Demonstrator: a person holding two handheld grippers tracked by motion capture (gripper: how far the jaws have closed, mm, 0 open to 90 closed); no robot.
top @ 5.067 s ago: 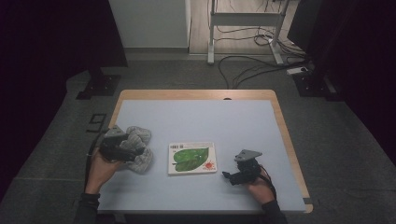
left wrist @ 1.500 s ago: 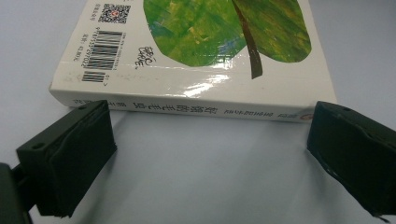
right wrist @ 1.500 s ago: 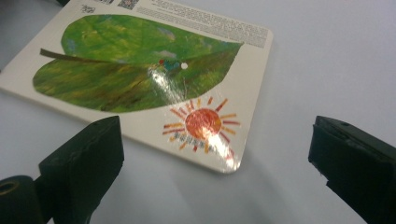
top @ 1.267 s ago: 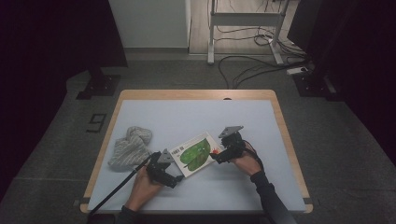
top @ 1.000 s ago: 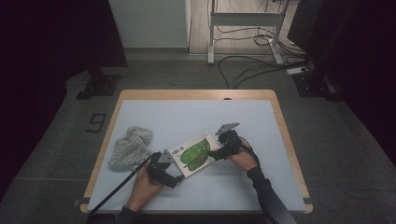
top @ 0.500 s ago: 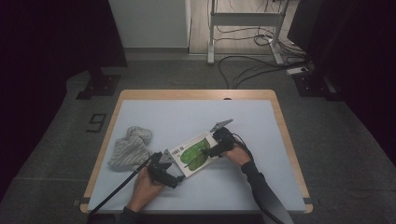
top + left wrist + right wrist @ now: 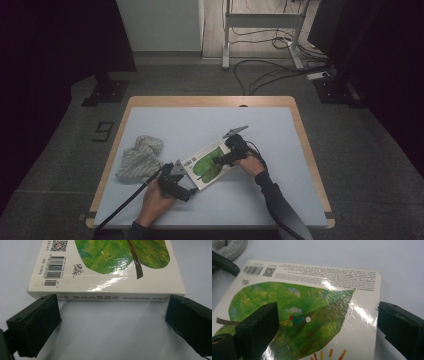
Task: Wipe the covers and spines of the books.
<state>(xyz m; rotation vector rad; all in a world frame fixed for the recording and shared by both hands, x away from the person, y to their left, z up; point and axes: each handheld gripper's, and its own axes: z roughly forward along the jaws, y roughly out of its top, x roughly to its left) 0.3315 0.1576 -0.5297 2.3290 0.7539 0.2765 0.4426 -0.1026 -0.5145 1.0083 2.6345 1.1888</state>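
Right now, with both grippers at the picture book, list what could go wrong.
1. The left gripper stands open at the picture book's spine, both jaws wide of it; closing may push the book away rather than catch it.
2. The right gripper is open over the glossy cover, where a jaw might slip.
3. The grey cloth lies near the left gripper's cable and could snag.
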